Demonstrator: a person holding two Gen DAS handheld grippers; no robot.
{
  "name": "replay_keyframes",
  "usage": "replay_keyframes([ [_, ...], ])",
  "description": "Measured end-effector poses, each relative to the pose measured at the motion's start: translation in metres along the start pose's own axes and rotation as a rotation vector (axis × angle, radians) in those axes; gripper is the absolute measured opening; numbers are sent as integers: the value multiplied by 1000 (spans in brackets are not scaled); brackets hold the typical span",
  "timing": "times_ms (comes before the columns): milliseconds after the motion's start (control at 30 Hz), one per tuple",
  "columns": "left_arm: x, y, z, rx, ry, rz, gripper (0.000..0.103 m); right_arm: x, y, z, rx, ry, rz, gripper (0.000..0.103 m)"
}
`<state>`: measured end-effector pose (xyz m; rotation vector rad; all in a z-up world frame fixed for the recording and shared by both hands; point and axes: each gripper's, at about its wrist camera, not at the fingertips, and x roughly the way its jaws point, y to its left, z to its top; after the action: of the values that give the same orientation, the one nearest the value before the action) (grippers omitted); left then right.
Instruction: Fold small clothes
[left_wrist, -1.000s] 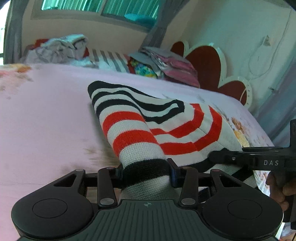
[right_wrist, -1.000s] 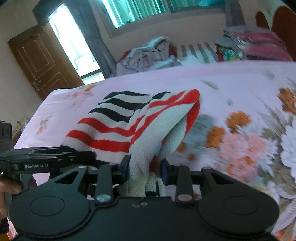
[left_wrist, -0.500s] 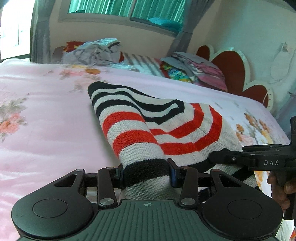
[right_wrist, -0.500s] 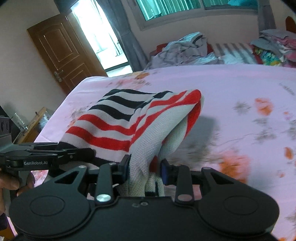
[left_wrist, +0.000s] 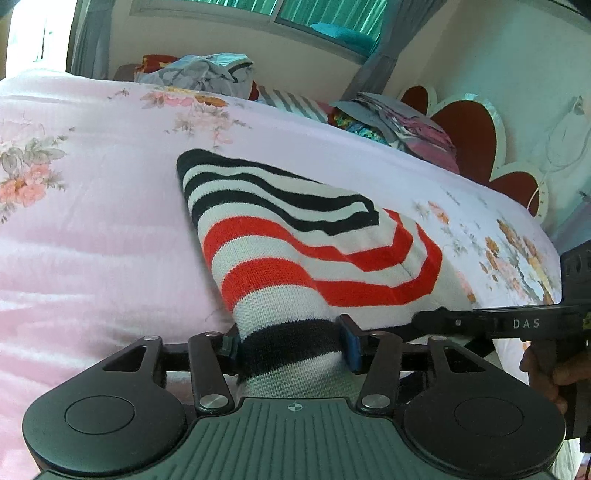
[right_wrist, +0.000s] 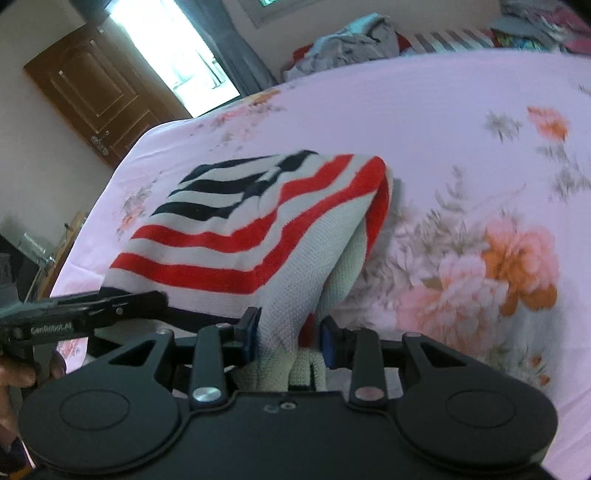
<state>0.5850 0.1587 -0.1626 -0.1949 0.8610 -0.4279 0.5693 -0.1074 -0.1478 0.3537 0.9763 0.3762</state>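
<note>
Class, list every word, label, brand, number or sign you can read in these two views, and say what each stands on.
"DAS": white letters on the side of the right gripper, seen from the left wrist view.
"GenRobot.AI": on the side of the left gripper, seen from the right wrist view; blurred, only just legible.
No other text or numbers on the sweater or bed.

The right claw (right_wrist: 289, 338) pinches a bunched edge of the red, black and white striped knit garment (right_wrist: 258, 229), which drapes ahead over the pink floral bed (right_wrist: 424, 122), the left claw (right_wrist: 110, 304) at its left.
</note>
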Motion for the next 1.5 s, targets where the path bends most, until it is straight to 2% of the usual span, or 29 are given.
replay_keyframes([
  [100, 1, 5, -2, -18, -3, -12, 57, -1, -2, -3, 11, 0, 5, 33],
  [167, 1, 6, -2, -16, -3, 6, 70, -1, -3, -3, 12, 4, 7, 34],
  [233, -2, 6, -2, -2, -2, 69, 103, -3, -3, 0, 20, 17, 4, 39],
  [267, -6, 8, -3, 8, -3, 109, 103, -9, -2, 1, 8, 24, -24, 44],
  [300, -14, 10, -3, 14, -13, 116, 103, -14, 2, 4, -17, 24, -67, 62],
  [333, -24, 10, -3, 25, -36, 137, 103, -24, 6, 6, -59, 7, -111, 68],
  [367, -32, 11, -3, 38, -61, 156, 101, -35, 10, 8, -101, -17, -119, 61],
  [433, -47, 6, 3, 57, -100, 163, 67, -49, 14, 16, -133, -55, -115, 25],
  [500, -48, -3, 12, 88, -108, 134, 57, -54, 18, 26, -158, -84, -111, 19],
  [633, -25, -36, 23, 267, -69, 146, 57, -34, 32, 34, -245, -47, -123, 16],
  [733, 3, -48, 15, 354, 17, 200, 57, -4, 28, 30, -286, 50, -211, 8],
  [833, 5, -40, 16, 290, 5, 170, 57, 0, 20, 28, -234, 29, -199, 5],
  [900, 2, -42, 16, 290, 3, 175, 57, -4, 23, 26, -236, 23, -215, 5],
  [1000, -19, -50, 10, 322, -25, 189, 44, -30, 40, 18, -262, -31, -221, 9],
  [1133, -49, -46, -10, 263, -43, 174, 40, -64, 63, -5, -313, -63, -169, 9],
  [1233, -61, -44, -29, 244, -38, 172, 37, -68, 73, -25, -359, -33, -157, 9],
  [1300, -61, -44, -41, 248, -20, 193, 37, -59, 74, -35, -389, 3, -200, 6],
  [1367, -57, -43, -51, 236, -1, 208, 37, -49, 66, -41, -384, 38, -255, 0],
  [1500, -55, -42, -60, 214, -9, 231, 37, -45, 58, -49, -366, 55, -250, 0],
])
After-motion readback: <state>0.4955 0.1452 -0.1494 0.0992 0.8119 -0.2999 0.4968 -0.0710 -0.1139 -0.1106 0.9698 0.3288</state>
